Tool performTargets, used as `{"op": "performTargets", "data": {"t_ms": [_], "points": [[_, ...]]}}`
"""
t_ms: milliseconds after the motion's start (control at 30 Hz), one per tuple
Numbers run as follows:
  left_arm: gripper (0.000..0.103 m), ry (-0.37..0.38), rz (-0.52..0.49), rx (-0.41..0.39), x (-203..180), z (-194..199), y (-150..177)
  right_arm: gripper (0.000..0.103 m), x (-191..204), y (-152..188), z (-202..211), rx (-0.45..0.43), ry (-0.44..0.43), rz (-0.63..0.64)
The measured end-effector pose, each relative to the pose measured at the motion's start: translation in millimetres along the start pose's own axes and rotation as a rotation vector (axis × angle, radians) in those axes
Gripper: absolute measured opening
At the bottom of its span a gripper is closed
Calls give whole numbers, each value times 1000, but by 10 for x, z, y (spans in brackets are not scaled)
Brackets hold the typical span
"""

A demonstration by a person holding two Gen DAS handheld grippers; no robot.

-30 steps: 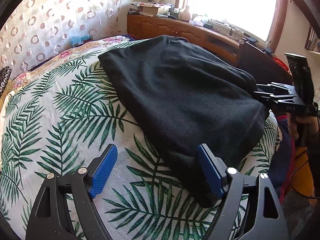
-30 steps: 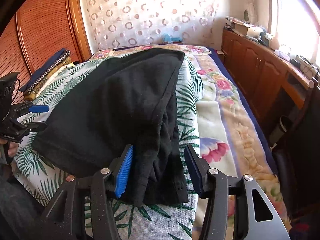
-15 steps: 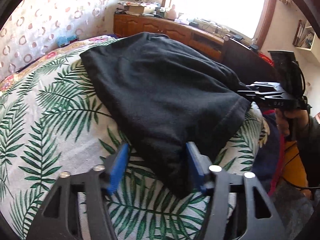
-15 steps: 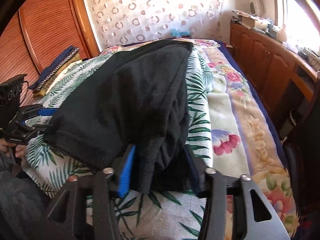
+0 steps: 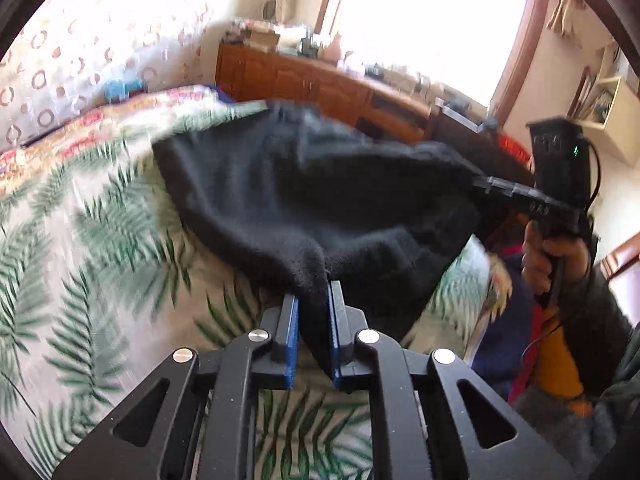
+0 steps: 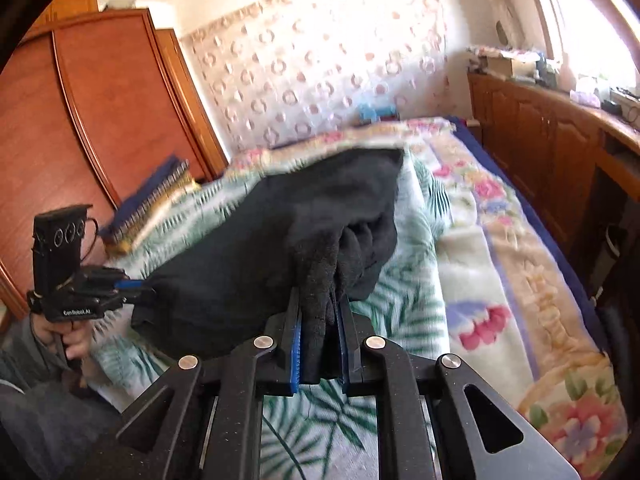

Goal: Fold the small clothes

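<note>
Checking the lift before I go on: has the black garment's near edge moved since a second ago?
Yes. The black garment has risen off the palm-leaf bedspread, its near edge pinched in the left gripper and right gripper.

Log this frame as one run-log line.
phase: lifting near edge | left gripper: shut on black garment | right gripper: shut on black garment | far part: on bed

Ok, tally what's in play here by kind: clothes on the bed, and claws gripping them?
Black garment: 1, near edge lifted off the palm-print bedspread.
Claws shut on it: 2, left claw and right claw, each on a near corner.
Total: 3
</note>
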State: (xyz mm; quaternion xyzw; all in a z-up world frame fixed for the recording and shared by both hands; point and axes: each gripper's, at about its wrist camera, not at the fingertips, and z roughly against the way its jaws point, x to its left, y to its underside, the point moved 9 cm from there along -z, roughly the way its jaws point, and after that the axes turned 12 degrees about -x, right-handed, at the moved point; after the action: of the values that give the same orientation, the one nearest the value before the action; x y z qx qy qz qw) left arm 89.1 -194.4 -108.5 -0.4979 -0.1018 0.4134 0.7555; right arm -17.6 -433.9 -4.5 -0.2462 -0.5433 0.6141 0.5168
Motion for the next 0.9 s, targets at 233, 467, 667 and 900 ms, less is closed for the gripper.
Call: {"op": "performTargets", "data": {"t_ms": [233,467,667,900], "points": [[13,-48,20,-120,261,-11,-723,13,-38,-482,-241,-82,10,-16],[13,-116,47,-125,696,-315,-1086,13,-150,-767,-833,-66,34,1],[14,-171,83,-71,1097,-699,-1163,14,-244,-851,-1328,-23,75,21],[15,-178,107,-22,1286,-950,-1049,14,-208,-928,-1330,9,72,88]]}}
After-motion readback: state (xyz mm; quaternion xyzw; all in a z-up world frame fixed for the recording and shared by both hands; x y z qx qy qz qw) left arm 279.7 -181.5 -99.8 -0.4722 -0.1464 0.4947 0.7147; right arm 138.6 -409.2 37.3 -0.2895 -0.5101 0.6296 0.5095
